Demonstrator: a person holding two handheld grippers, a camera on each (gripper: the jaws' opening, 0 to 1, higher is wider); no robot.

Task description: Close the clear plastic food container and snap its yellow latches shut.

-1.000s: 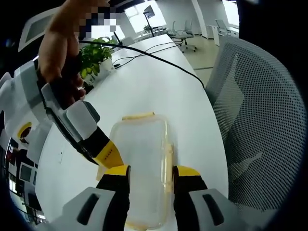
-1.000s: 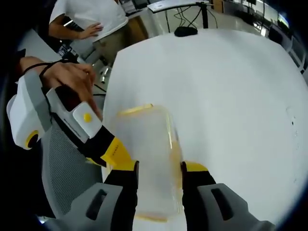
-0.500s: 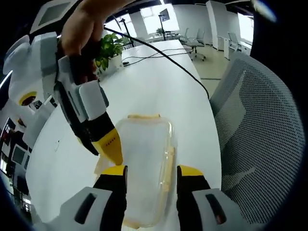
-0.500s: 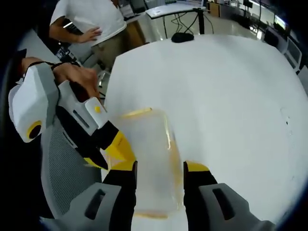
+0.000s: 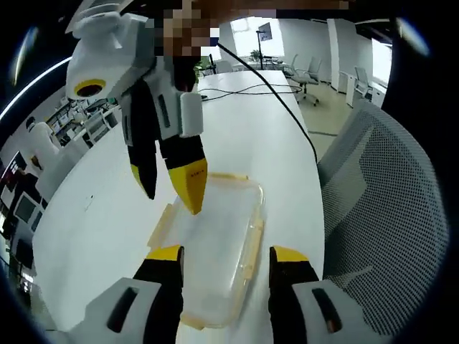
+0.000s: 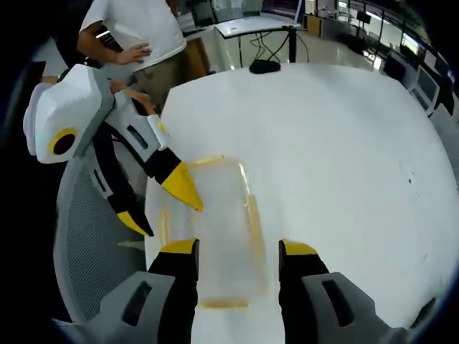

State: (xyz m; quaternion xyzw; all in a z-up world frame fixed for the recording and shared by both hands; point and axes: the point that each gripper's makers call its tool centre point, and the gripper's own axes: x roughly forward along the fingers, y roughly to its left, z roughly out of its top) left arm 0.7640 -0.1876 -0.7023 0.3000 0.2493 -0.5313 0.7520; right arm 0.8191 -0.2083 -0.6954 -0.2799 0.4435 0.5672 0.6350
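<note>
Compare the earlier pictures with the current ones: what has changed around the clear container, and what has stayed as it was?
Both grippers, left gripper and right gripper, have lifted from low beside the container to above it, open. The container stays shut on the white table.

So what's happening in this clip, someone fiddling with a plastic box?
A person holding a two-jaw gripper in each hand is working over a clear plastic food container with yellow latches, which lies on a white table near a mesh chair. Both grippers are open and hover just above the container: the right gripper points down at its lid, and the left gripper comes in from the opposite side. The lid looks to be on; the side latches appear flared out, not yet snapped.
</note>
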